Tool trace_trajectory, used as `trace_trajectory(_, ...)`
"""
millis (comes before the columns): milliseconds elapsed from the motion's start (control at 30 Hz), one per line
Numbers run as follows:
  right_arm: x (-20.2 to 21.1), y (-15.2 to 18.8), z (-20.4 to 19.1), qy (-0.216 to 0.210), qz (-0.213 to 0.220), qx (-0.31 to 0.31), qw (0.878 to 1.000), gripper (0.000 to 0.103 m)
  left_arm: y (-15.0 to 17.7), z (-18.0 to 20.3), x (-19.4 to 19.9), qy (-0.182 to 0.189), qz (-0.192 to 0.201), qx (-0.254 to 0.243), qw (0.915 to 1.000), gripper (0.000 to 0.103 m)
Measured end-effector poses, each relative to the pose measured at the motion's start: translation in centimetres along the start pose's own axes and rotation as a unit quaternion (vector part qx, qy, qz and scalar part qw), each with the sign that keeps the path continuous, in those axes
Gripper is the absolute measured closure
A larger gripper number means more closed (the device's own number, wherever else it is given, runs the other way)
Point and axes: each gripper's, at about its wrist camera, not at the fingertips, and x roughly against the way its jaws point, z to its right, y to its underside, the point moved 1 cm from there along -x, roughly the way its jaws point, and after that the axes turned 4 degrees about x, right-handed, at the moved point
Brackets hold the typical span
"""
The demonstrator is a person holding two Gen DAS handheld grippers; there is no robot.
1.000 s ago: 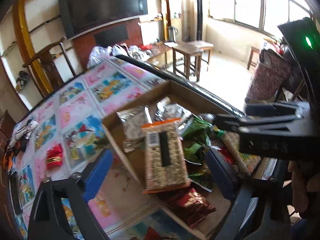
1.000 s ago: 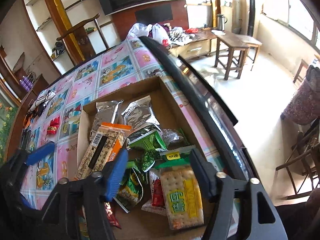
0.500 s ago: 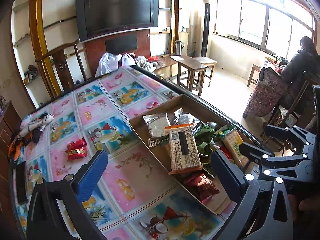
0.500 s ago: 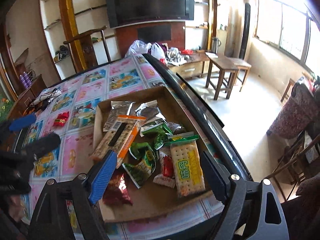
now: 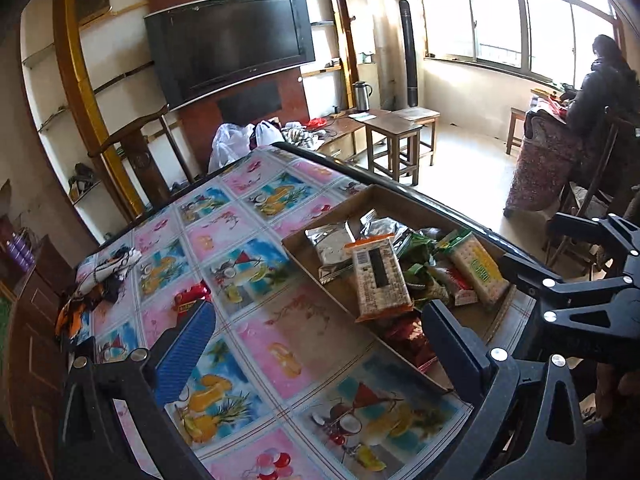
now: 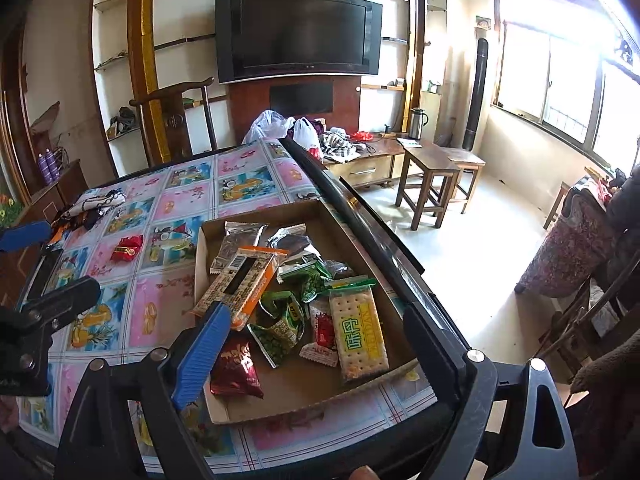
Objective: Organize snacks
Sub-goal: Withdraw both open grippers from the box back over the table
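Several snack packets lie heaped in the shallow brown cardboard tray (image 6: 320, 216) at the worktop's (image 6: 192, 196) right edge: a long orange-edged rice-cracker pack (image 6: 240, 280) leaning on the left wall, a yellow-green biscuit pack (image 6: 362, 332), and green, silver and red pouches. A second ago both tongs hung close over this heap; now they sit farther back and higher. The left tongs (image 5: 316, 352) gape empty, and the right tongs (image 6: 316, 344), whose jaws have just been opening, grip nothing. Only the right view shows the dark red pouch (image 6: 236, 364) whole; the left view alone shows a dark-coated person (image 5: 600, 80) at the window.
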Motion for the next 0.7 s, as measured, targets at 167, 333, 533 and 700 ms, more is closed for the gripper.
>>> trace_trajectory(167, 0.2, 0.3, -0.4, 0.000, 0.001, 0.007, 1.000, 0.010, 0.4, -0.6, -0.4, -0.058, -0.007, 0.007, 0.9983, 0.000)
trace_trajectory(333, 0.2, 0.4, -0.4, -0.003, -0.001, 0.008, 1.000, 0.010, 0.6, -0.4, -0.6, -0.061, -0.013, 0.002, 0.9980, 0.000)
trace_trajectory(533, 0.2, 0.5, -0.3, -0.005, -0.004, 0.007, 1.000, 0.010, 0.8, 0.2, -0.7, -0.063, -0.019, -0.006, 0.9978, 0.000)
trace_trajectory(700, 0.0, 0.8, -0.1, -0.006, -0.007, 0.004, 1.000, 0.010, 1.0, 0.4, -0.9, -0.060, -0.024, -0.005, 0.9979, 0.000)
